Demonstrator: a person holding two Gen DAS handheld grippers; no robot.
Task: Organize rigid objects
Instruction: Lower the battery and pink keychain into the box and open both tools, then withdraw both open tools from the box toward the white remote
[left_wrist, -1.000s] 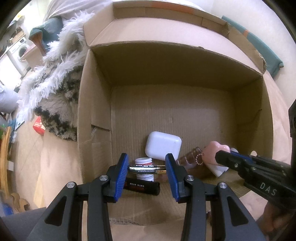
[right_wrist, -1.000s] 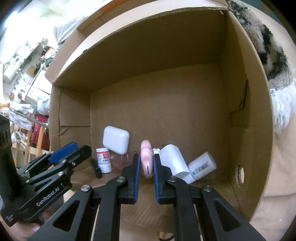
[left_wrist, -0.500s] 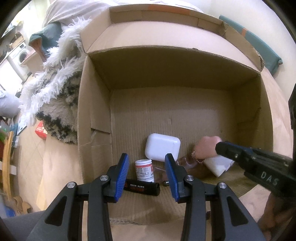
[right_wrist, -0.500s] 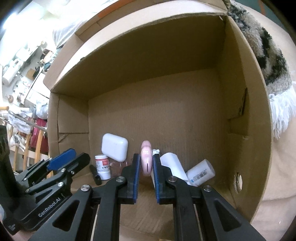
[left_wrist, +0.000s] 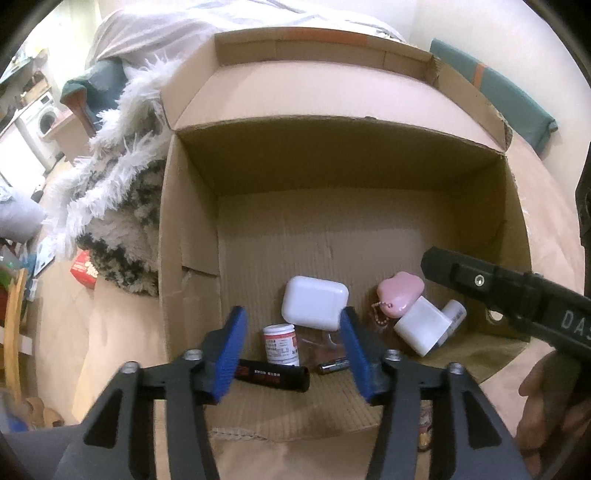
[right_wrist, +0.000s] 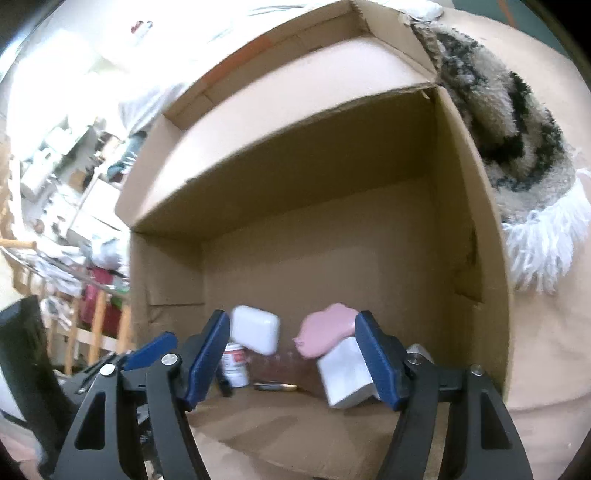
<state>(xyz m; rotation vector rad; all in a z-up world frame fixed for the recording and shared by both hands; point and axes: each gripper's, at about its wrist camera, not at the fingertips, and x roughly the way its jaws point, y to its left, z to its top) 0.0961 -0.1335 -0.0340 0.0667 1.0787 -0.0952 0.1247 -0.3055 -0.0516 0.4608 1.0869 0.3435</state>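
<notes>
My right gripper (right_wrist: 291, 354) is opening, nothing pressed; the pink paw-shaped case (left_wrist: 400, 295) rests on a white block (left_wrist: 421, 328) inside the brown cardboard box (left_wrist: 192, 236). My left gripper (left_wrist: 293, 350) is opening, empty.

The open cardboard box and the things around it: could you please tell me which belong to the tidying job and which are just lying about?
Job:
- brown cardboard box
- white rounded case
- pink paw-shaped keychain
- red-labelled white jar
- black marker
- battery

Lying about:
- shaggy white-and-black rug
- red packet
- washing machine
</notes>
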